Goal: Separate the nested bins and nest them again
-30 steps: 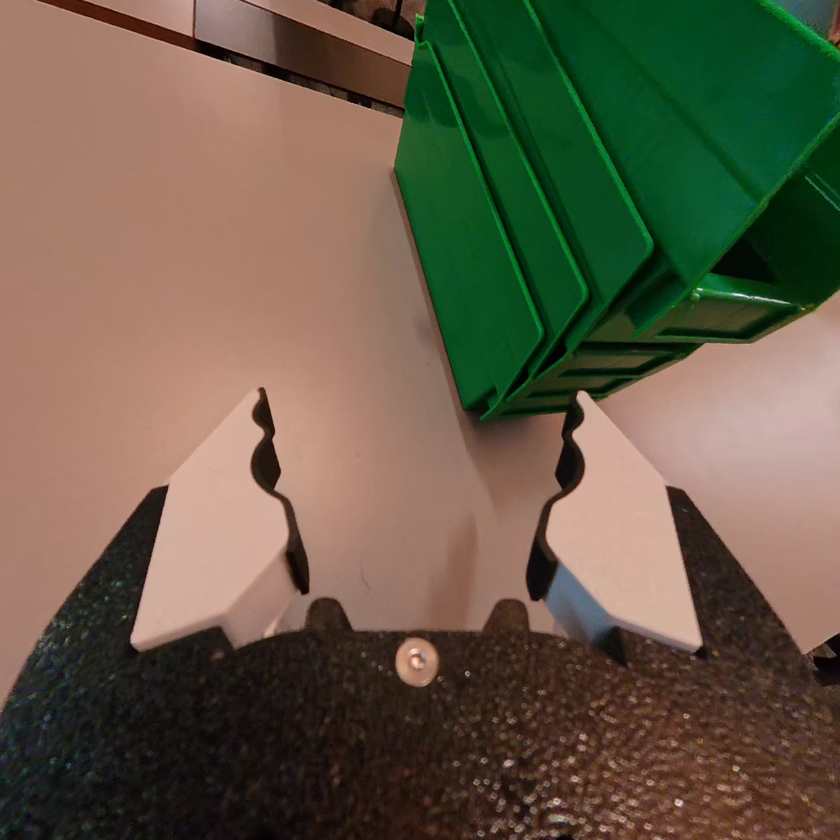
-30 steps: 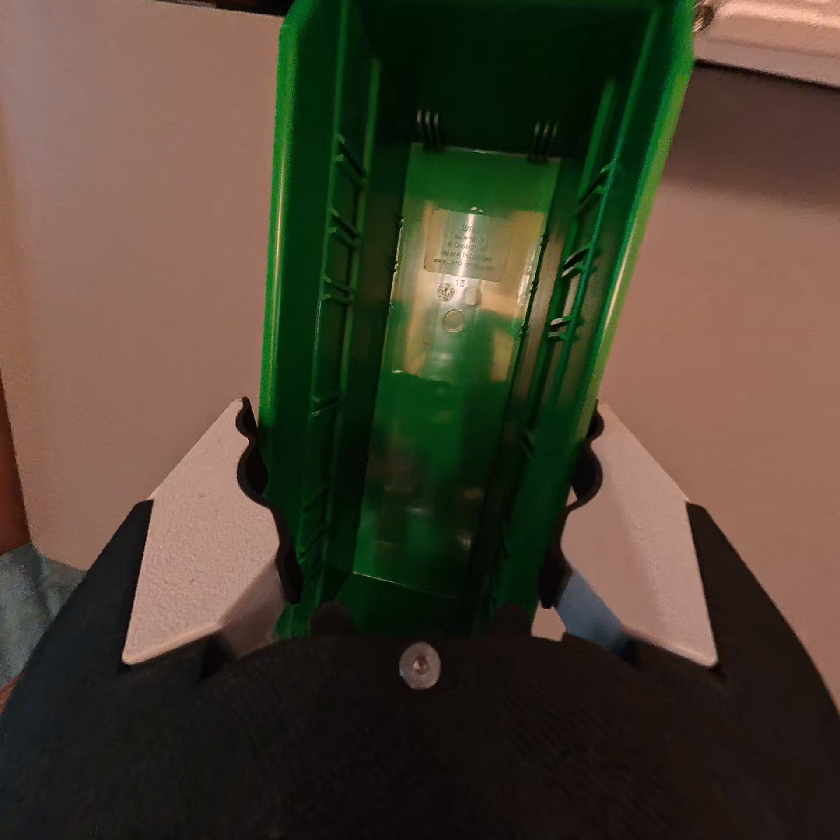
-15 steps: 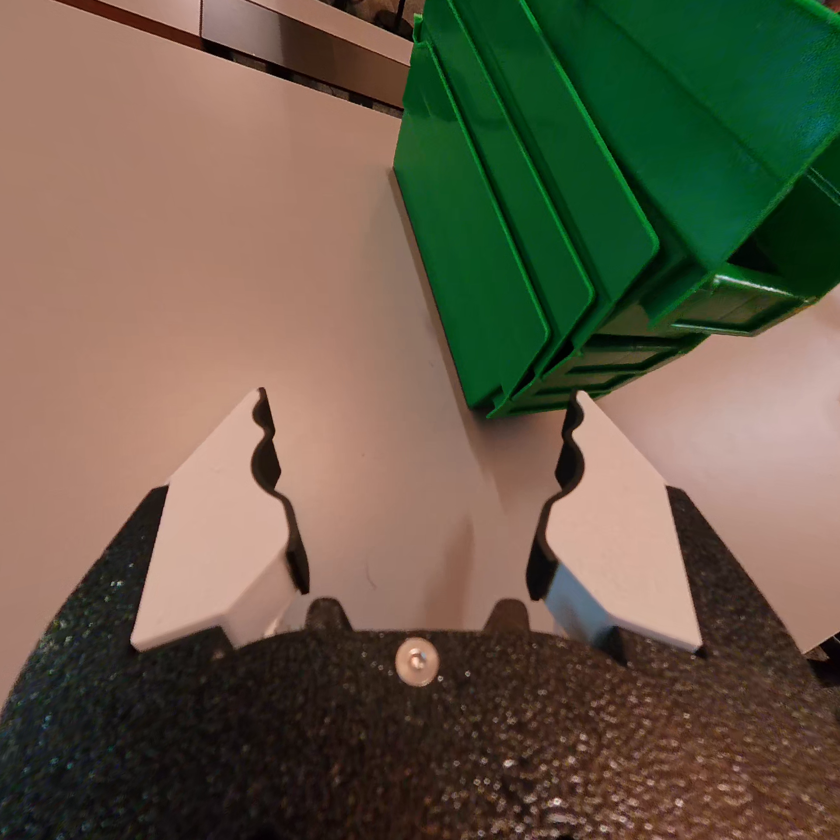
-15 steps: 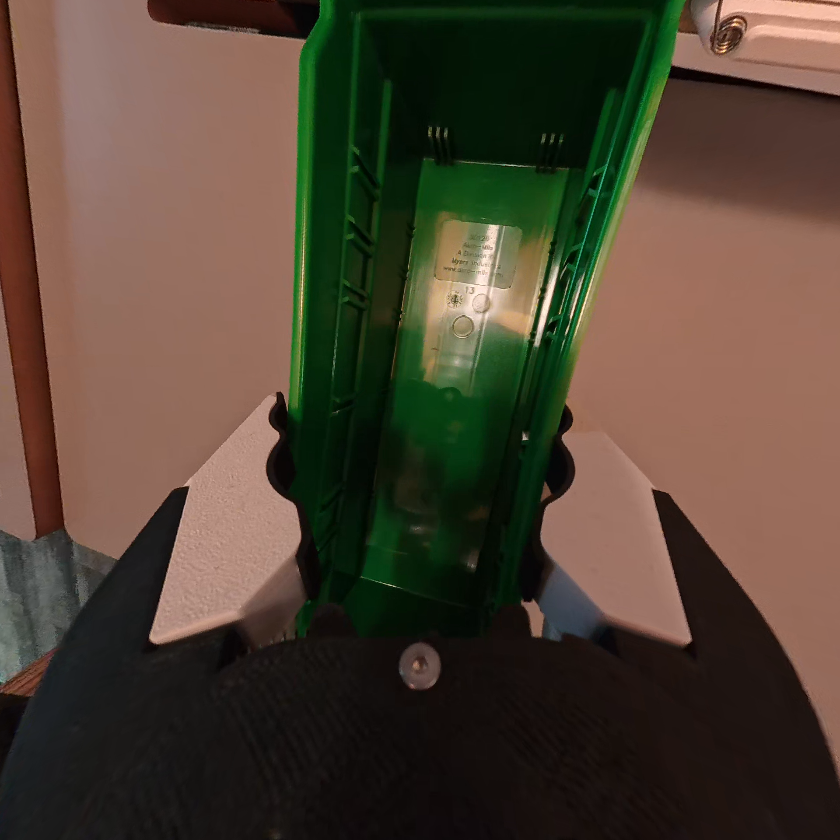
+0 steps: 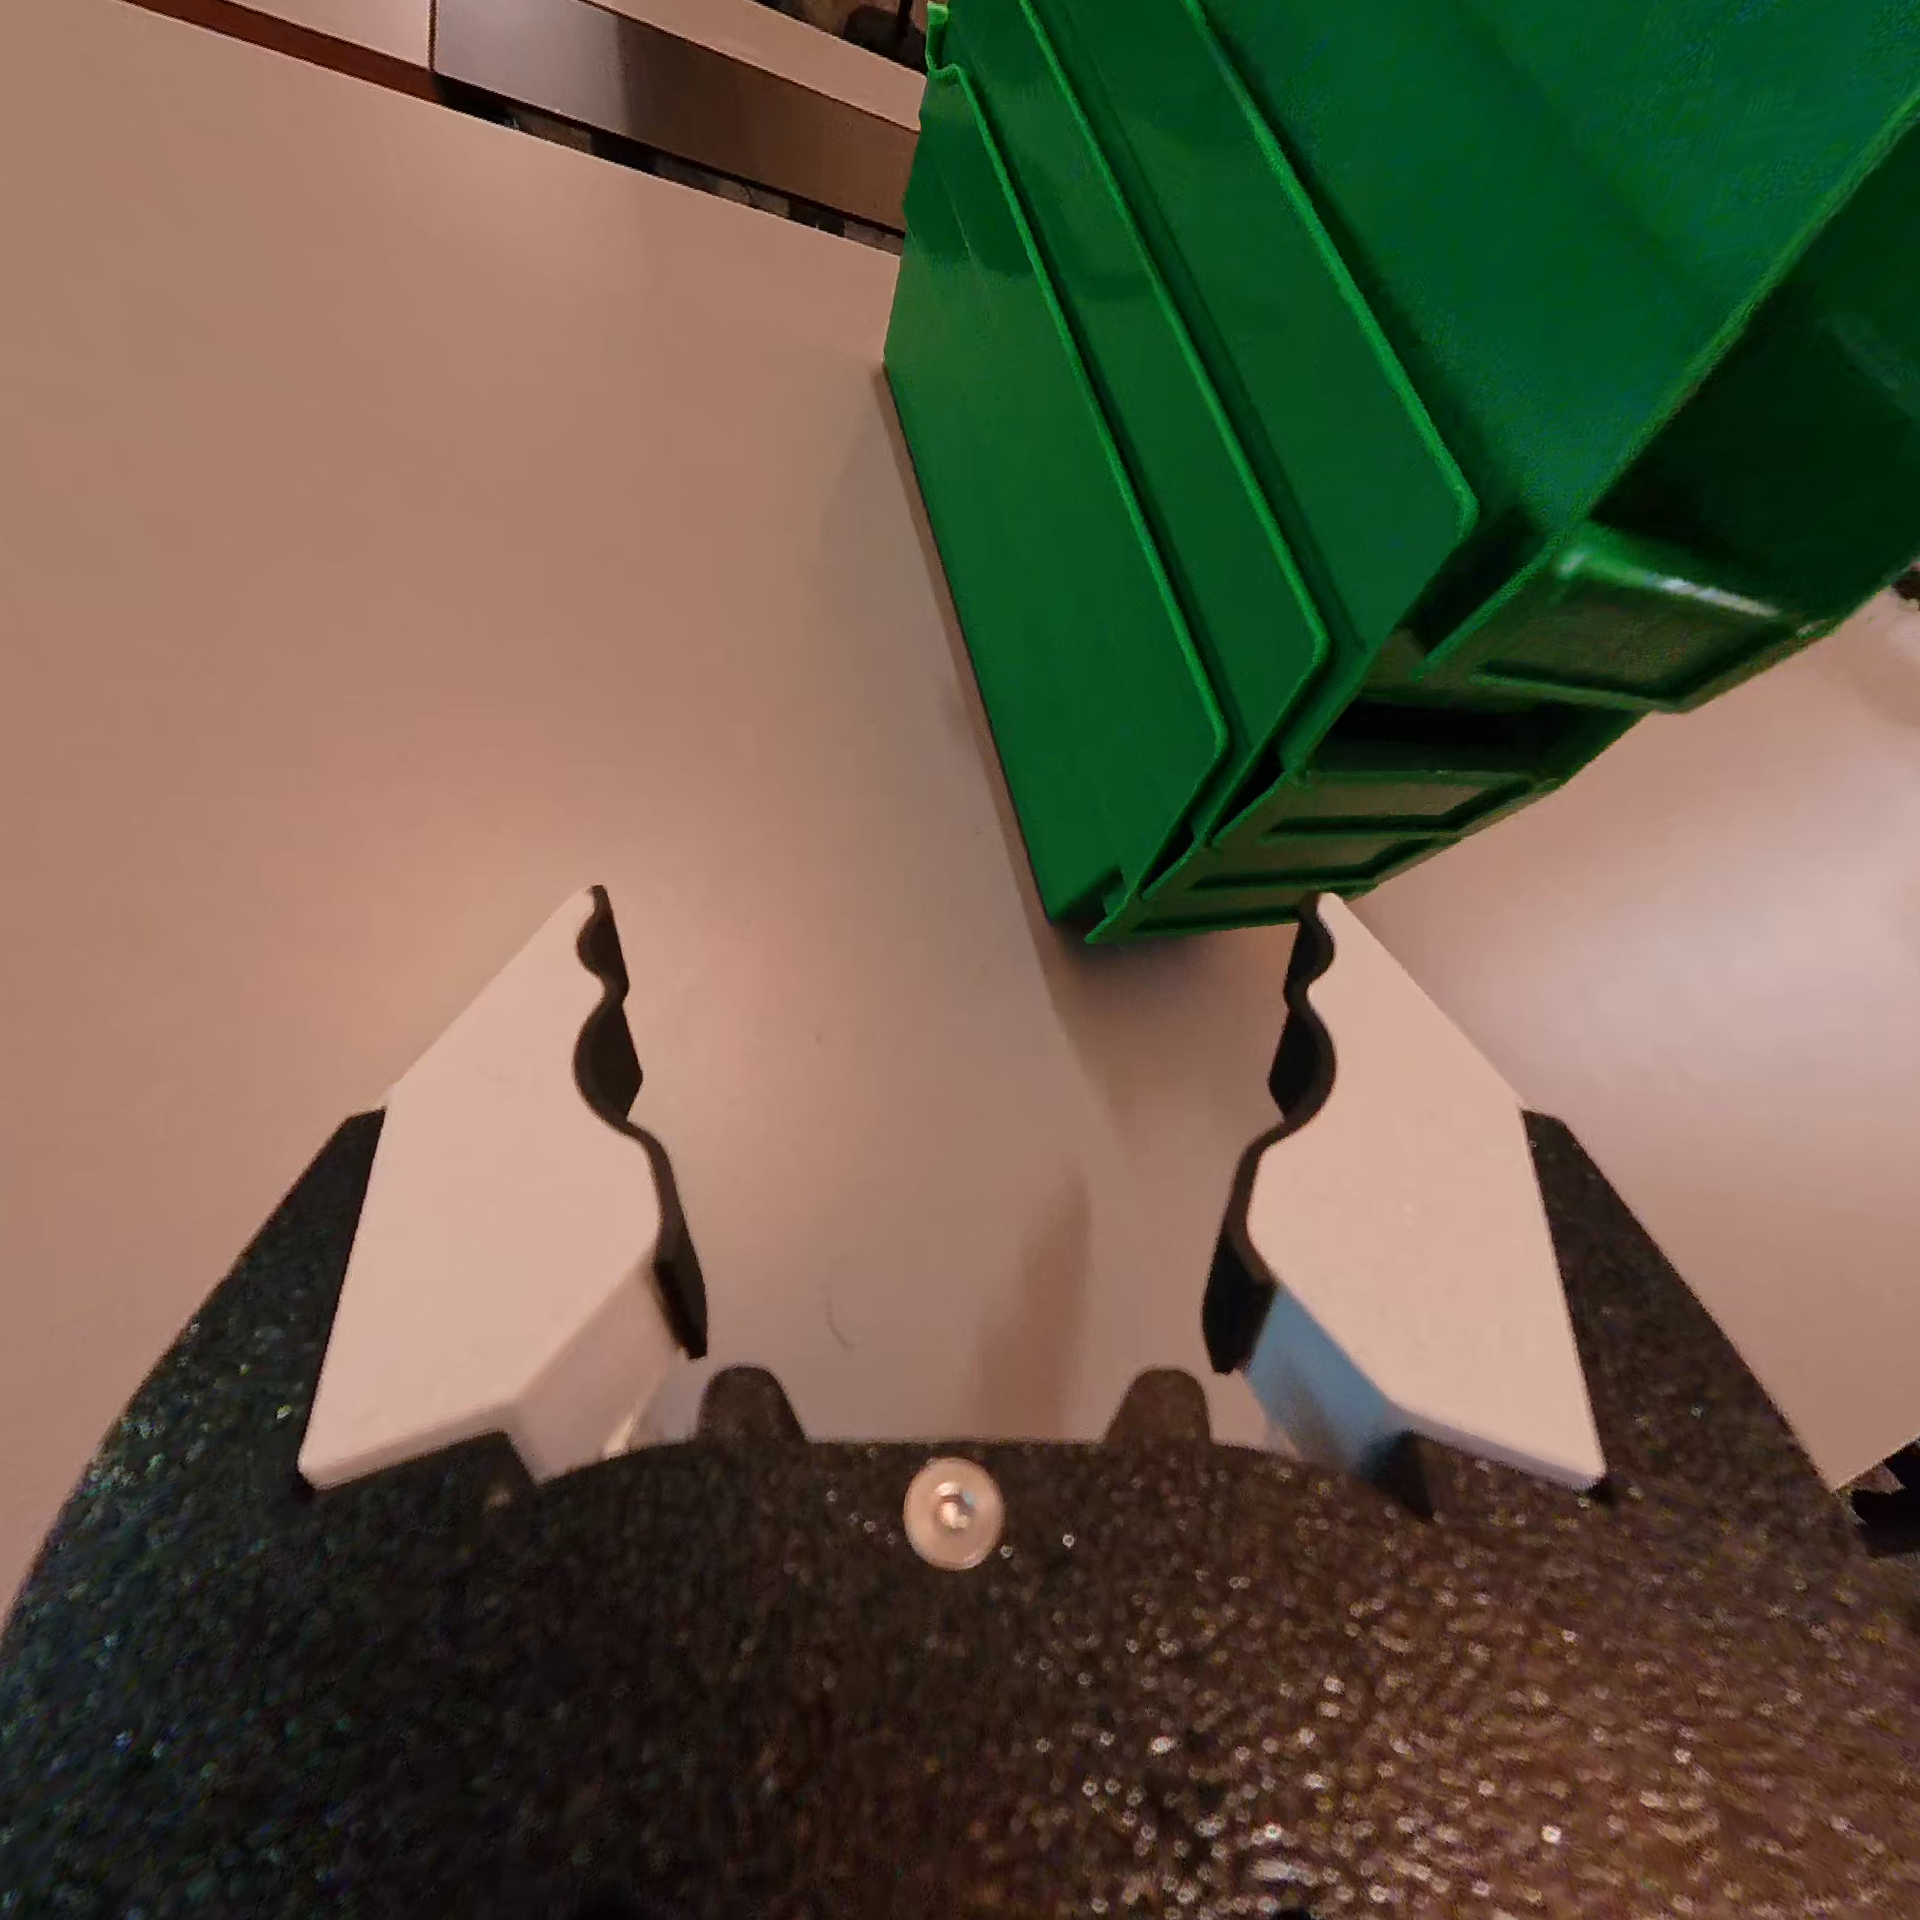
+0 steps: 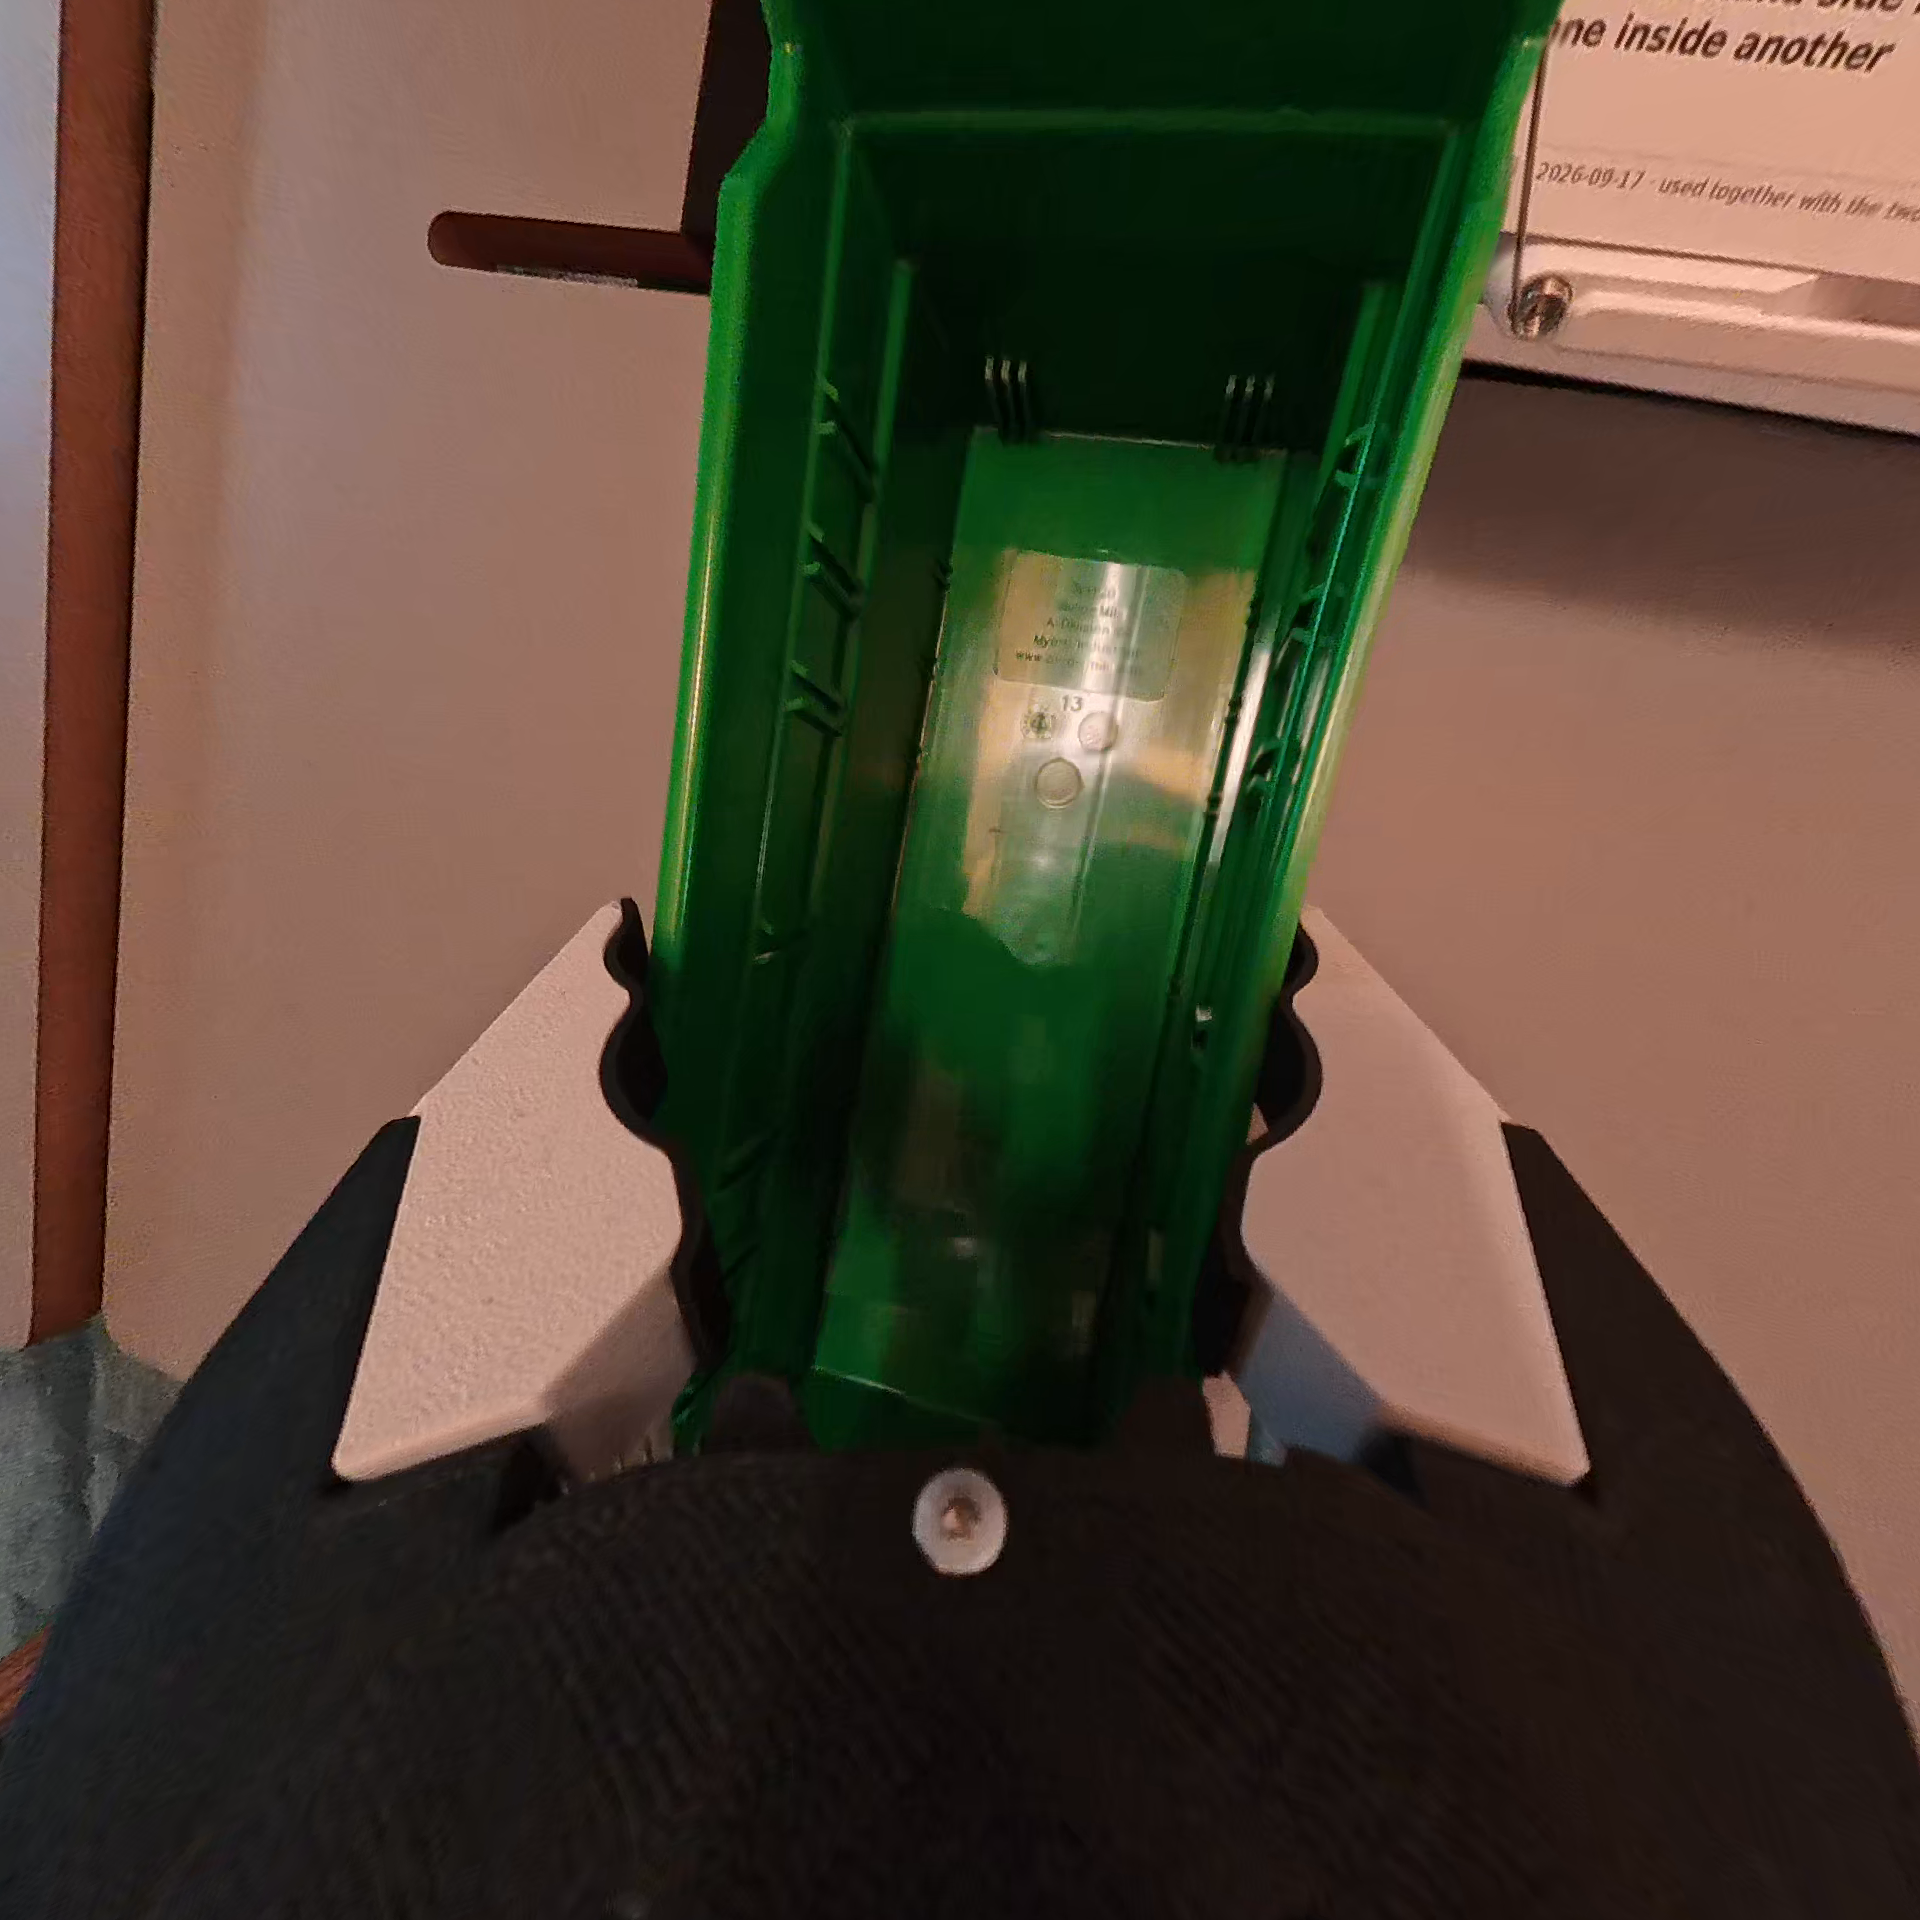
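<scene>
A stack of nested green bins [image 5: 1049, 582] rests on the beige table [image 5: 416, 623], up and right of my left gripper [image 5: 951, 914]. That gripper is open and empty, its right fingertip [image 5: 1340, 966] just short of the stack's near corner. The top green bin [image 5: 1558, 260] is tilted up, its near end lifted off the bins below. My right gripper [image 6: 961, 925] is shut on this bin's two side walls, and the right wrist view looks straight into its open inside [image 6: 1060, 831].
A metal strip [image 5: 675, 94] runs along the table's far edge. In the right wrist view, a white clipboard with a printed sheet [image 6: 1714, 208] lies at the top right. A brown wooden edge [image 6: 88, 623] and teal floor [image 6: 52, 1455] are at the left.
The top bin has lifted and shifted right off the stack, opening a gap at its near end. The right gripper tilted up with it. The left gripper stayed put.
</scene>
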Tool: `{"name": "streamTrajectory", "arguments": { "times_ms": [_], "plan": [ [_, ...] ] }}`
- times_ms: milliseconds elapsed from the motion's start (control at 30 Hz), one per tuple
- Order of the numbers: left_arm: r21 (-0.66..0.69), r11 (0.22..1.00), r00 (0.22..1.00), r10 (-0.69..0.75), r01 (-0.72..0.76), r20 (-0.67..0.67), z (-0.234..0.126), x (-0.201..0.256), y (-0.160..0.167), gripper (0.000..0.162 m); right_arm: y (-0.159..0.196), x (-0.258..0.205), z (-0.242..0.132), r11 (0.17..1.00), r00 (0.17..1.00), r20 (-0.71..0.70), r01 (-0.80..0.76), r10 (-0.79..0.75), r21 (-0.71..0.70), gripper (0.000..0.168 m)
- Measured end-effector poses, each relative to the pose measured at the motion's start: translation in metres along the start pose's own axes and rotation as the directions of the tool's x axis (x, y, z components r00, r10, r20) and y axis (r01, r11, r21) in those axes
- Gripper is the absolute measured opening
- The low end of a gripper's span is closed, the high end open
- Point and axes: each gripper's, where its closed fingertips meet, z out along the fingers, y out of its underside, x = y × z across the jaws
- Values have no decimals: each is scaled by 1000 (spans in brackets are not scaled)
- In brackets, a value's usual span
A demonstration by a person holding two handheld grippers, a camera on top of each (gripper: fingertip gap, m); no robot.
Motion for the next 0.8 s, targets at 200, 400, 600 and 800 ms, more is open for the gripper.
{"name": "streamTrajectory", "arguments": {
  "times_ms": [200, 400, 600, 800],
  "plan": [
    [1, 1000, 1000, -4, 4, -1, 0, 0, 0, 124, 8, 4, 6, 1000, 1000, -9, 3, -3, -16, 126],
    [2, 1000, 1000, -2, 2, -1, -1, 0, -1, 124, 11, 5, 11, 1000, 1000, -21, 5, -6, -21, 135],
    [1, 1000, 1000, -3, 3, 0, 0, 0, 0, 124, -8, -1, -13, 999, 999, -2, 32, -32, 21, 125],
    [-3, 1000, 1000, 8, -8, 2, 0, 2, 0, 124, -24, -2, -38, 994, 997, 0, 79, -79, 71, 126]
  ]
}}
